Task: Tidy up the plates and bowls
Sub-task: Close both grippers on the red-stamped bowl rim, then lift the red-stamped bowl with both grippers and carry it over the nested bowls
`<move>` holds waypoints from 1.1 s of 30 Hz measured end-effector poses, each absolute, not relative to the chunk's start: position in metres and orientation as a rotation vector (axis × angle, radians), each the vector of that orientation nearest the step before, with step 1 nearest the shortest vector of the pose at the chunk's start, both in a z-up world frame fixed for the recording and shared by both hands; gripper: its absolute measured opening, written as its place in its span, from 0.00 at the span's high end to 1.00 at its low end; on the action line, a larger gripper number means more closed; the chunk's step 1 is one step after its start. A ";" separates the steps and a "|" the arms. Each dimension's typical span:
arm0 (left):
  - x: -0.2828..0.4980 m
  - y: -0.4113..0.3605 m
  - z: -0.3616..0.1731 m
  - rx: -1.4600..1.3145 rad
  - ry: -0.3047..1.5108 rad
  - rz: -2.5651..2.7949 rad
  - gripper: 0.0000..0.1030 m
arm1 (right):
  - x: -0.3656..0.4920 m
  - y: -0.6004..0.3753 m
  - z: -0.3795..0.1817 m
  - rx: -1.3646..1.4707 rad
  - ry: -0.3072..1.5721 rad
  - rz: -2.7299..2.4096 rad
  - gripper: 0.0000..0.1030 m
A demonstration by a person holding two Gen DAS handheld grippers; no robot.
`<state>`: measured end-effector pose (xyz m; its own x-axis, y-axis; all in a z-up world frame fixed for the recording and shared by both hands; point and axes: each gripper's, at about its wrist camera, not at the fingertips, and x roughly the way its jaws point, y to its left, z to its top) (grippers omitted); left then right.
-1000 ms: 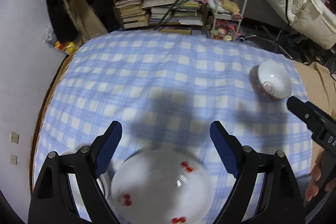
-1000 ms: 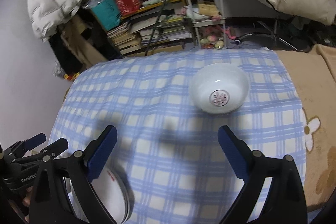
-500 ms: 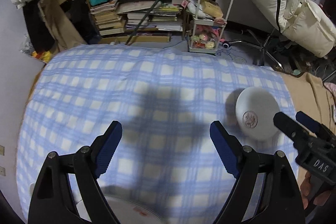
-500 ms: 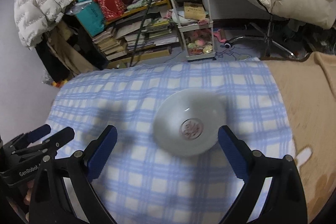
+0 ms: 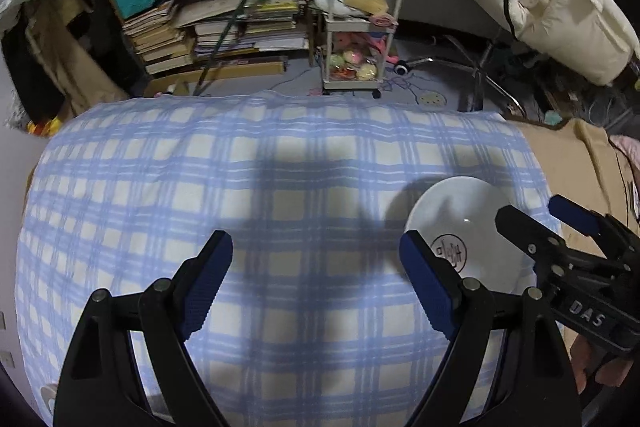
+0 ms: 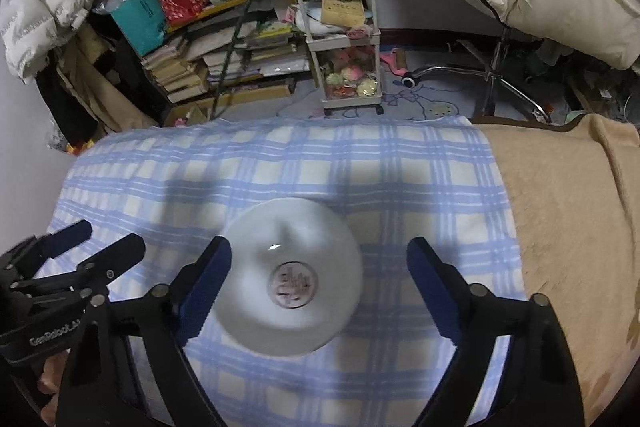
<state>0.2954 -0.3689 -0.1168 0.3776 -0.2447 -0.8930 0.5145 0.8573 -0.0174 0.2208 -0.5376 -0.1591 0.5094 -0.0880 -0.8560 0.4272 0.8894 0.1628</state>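
A white bowl [image 6: 294,277] with a red emblem in its bottom sits on the blue checked cloth [image 6: 360,163]. My right gripper [image 6: 320,277] is open, and the bowl lies between its fingers, closer to the left one. In the left wrist view the bowl [image 5: 460,223] is at the right, with the right gripper [image 5: 560,223] over its right edge. My left gripper [image 5: 316,279] is open and empty above bare cloth, its right finger near the bowl's left edge. It also shows in the right wrist view [image 6: 80,247]. A plate rim [image 5: 48,395] peeks at the bottom left.
A tan blanket [image 6: 568,211] covers the surface to the right of the cloth. Beyond the far edge stand a white trolley [image 6: 344,39], shelves with stacked books [image 6: 224,59] and an office chair [image 6: 500,75] on the floor.
Both grippers moved forward and to the right. The cherry-patterned plate has slipped out of the left wrist view. The bowl now lies between my right gripper's fingers. Both stay open.
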 end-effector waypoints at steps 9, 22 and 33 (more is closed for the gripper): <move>0.303 -0.399 -0.156 0.328 1.210 -0.520 0.18 | 0.233 -0.555 -0.194 0.419 1.103 -0.316 0.47; 0.284 -0.409 -0.169 0.270 1.283 -0.619 0.92 | 0.233 -0.547 -0.215 0.520 1.145 -0.269 0.84; 0.268 -0.366 -0.136 0.288 1.257 -0.564 0.92 | 0.219 -0.505 -0.190 0.528 1.122 -0.200 0.84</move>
<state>0.2681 -0.3664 -0.1357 0.1973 -0.2424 -0.9499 0.5482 0.8306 -0.0981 0.2192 -0.5048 -0.1896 0.4319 0.1076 -0.8955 0.4110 0.8603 0.3016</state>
